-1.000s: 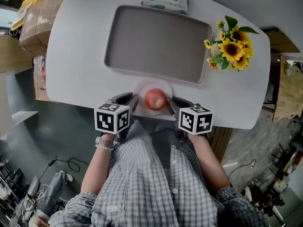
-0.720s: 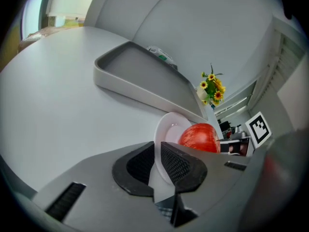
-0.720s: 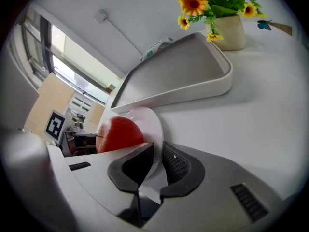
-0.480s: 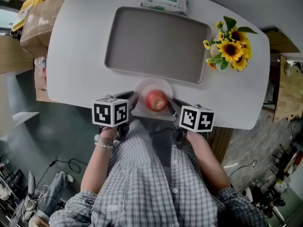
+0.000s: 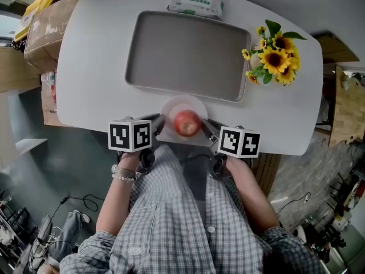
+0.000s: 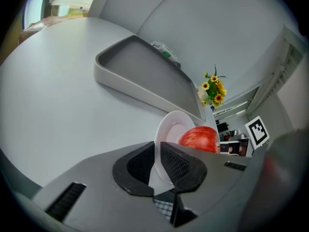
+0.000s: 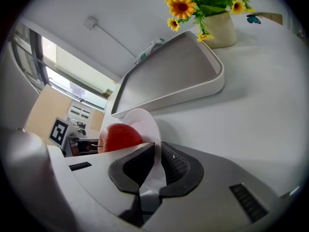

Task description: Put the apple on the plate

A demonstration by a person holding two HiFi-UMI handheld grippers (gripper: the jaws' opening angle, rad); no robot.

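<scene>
Both grippers, the left gripper (image 6: 157,151) and the right gripper (image 7: 157,153), are clamped on opposite sides of the plate (image 5: 183,100) at the table's (image 5: 91,67) near edge, and the apple (image 5: 186,123) already sits on it, so only letting go seems left.

Head view: high up, pointing steeply down past a grey-checked shirt (image 5: 188,221). It's far off, so the whole white rounded tabletop (image 5: 91,67) is in frame.
Left gripper view: rides the left gripper (image 6: 157,151), low at the table's near edge. It faces across and rightward, with the jaws filling the bottom.
Right gripper view: same on the right gripper (image 7: 158,151), mirrored, facing leftward.
All three share the grey rectangular tray (image 5: 188,53), yellow sunflower bunch (image 5: 274,59), small white round plate (image 5: 185,104) and red apple (image 5: 186,123). Plate and apple sit very near both gripper lenses.
</scene>
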